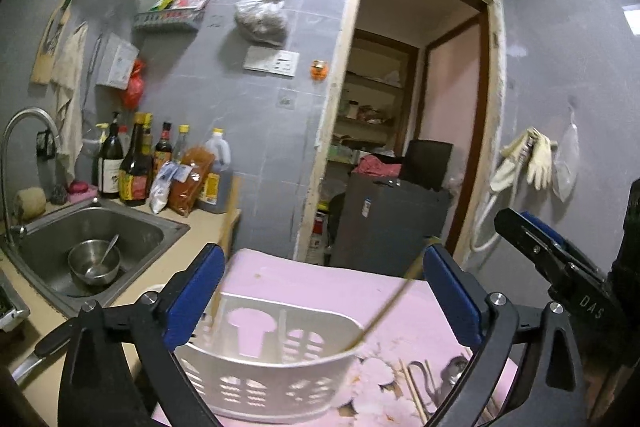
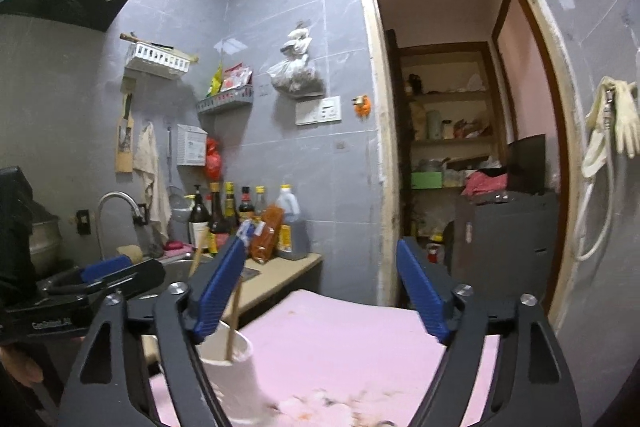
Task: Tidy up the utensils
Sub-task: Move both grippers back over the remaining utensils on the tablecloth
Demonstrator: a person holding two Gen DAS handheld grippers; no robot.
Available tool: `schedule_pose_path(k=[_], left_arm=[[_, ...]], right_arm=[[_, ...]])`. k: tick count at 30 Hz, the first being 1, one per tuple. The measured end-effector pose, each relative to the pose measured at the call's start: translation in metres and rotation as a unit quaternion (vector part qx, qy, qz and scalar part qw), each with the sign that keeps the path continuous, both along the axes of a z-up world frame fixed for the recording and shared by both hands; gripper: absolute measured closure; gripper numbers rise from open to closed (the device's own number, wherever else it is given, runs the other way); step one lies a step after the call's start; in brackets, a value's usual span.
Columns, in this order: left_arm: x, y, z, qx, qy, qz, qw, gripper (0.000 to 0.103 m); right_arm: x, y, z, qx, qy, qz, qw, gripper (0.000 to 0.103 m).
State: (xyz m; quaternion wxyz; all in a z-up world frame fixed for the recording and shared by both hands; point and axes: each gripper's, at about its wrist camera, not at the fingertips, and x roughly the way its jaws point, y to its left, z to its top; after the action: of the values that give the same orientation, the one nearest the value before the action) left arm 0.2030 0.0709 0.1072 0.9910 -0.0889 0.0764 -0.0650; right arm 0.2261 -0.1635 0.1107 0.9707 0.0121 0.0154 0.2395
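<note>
Showing both grippers over a pink floral cloth (image 1: 320, 279) on a table beside a kitchen counter. Left gripper (image 1: 324, 291): blue pads spread wide, nothing pressed between them, aimed across a white slotted utensil basket (image 1: 276, 367) standing on the cloth. Two wooden chopsticks in that basket: one chopstick (image 1: 224, 247) nearly upright at the basket's left end, passing just beside the left pad; the other chopstick (image 1: 392, 301) leaning to the right across the basket's rim, its upper end near the right pad. Contact with either pad: cannot be told. More chopsticks (image 1: 412, 387) and a metal utensil lying flat on the cloth, right of the basket. Right gripper (image 2: 320, 291): pads likewise spread apart, gripping nothing, with the white basket (image 2: 236, 375) low at left, partly behind the left finger. One chopstick (image 2: 234, 319) standing in the basket just beside that finger's pad. Other gripper visible at the frame edge in each view. Background: steel sink (image 1: 100, 231) holding a metal bowl (image 1: 94, 263) with a spoon, bottles (image 1: 132, 167) along the grey tiled wall, an open doorway (image 2: 460, 127) to a shelved room, rubber gloves (image 2: 616, 123) hung at right.
</note>
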Motion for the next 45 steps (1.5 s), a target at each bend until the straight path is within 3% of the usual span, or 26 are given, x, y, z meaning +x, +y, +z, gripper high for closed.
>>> schedule_pose_path(k=[4, 8, 14, 20, 30, 33, 35, 39, 45], left_arm=[[-0.005, -0.028, -0.007, 0.023, 0.000, -0.018, 0.9996, 0.005], [-0.006, -0.050, -0.014, 0.039, 0.003, -0.032, 0.9987, 0.005], [-0.002, -0.077, -0.029, 0.048, 0.030, -0.055, 0.9969, 0.005], [0.003, -0.099, -0.054, 0.058, 0.069, -0.078, 0.9929, 0.005], [0.022, -0.124, -0.088, 0.086, 0.146, -0.097, 0.9808, 0.005], [0.031, -0.128, -0.098, 0.092, 0.182, -0.107, 0.9731, 0.005], [0.037, -0.131, -0.106, 0.095, 0.207, -0.115, 0.9669, 0.005], [0.052, -0.132, -0.118, 0.087, 0.253, -0.129, 0.9548, 0.005], [0.069, -0.132, -0.125, 0.082, 0.290, -0.140, 0.9432, 0.010]], right_arm=[[-0.008, -0.028, -0.003, 0.000, 0.005, -0.020, 1.000, 0.016], [-0.016, -0.058, -0.011, -0.002, 0.019, -0.040, 0.999, 0.003], [-0.015, -0.087, -0.028, -0.021, 0.057, -0.063, 0.996, 0.000], [-0.002, -0.107, -0.054, -0.051, 0.130, -0.080, 0.987, 0.000], [0.020, -0.124, -0.101, -0.092, 0.253, -0.087, 0.959, 0.001], [0.026, -0.124, -0.110, -0.105, 0.278, -0.081, 0.951, 0.005], [0.028, -0.124, -0.115, -0.109, 0.294, -0.074, 0.947, 0.016], [0.032, -0.120, -0.125, -0.127, 0.318, -0.062, 0.937, 0.027], [0.034, -0.109, -0.135, -0.159, 0.334, -0.045, 0.928, 0.047]])
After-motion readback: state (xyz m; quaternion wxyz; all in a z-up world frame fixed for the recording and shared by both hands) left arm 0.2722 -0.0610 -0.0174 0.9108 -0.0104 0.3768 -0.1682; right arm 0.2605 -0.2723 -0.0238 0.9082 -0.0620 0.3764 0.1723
